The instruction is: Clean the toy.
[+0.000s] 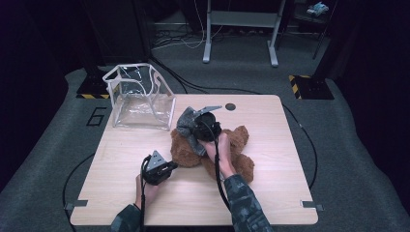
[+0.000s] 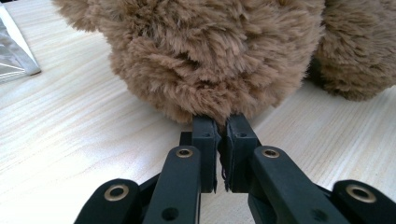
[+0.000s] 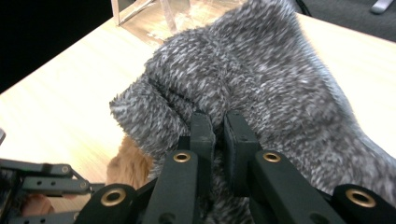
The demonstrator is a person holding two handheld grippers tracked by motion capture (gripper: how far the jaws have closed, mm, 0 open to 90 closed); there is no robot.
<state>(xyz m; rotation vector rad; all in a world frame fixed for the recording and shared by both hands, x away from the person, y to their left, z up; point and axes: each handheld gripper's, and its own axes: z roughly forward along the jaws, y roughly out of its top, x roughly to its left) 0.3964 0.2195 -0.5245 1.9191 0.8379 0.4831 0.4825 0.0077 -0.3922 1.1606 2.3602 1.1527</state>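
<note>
The left gripper (image 2: 223,122) pinches the brown teddy bear's (image 2: 210,56) fur straight ahead of it. The right gripper (image 3: 218,122) clamps a grey knitted garment (image 3: 261,79), lifted above the bear.

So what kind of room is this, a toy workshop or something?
More likely a lab or recording studio than a workshop: a lone wooden table stands on grey carpet amid dark curtains, cables trail across the floor, and a hazard-striped stand base sits behind. The teddy bear looks like a prop.
</note>
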